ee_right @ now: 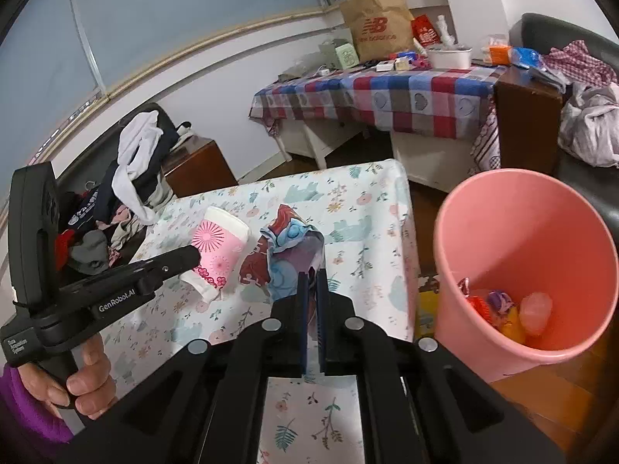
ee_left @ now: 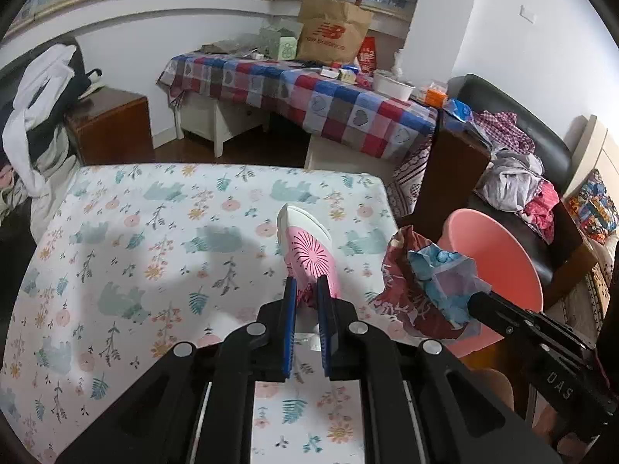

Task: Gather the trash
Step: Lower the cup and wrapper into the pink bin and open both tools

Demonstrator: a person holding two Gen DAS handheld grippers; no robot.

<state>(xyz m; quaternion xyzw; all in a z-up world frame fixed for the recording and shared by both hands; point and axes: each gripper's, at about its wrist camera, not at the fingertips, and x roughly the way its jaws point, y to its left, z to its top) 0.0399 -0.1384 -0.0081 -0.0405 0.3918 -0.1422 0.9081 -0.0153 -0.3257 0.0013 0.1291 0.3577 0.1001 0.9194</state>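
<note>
Both tools pinch trash, my left tool [ee_left: 306, 284] a cup [ee_left: 305, 241], my right tool [ee_right: 312, 278] a wrapper [ee_right: 288, 247]; I should clear the bin [ee_right: 541, 208] rim before releasing.

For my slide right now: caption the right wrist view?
Right gripper pinching a crumpled wrapper beside the pink bin.

The pink bin [ee_right: 518, 232] gapes unobstructed beside the table edge [ee_right: 406, 239]; the lying cup [ee_right: 220, 247] crowds the wrapper [ee_right: 286, 247].
</note>
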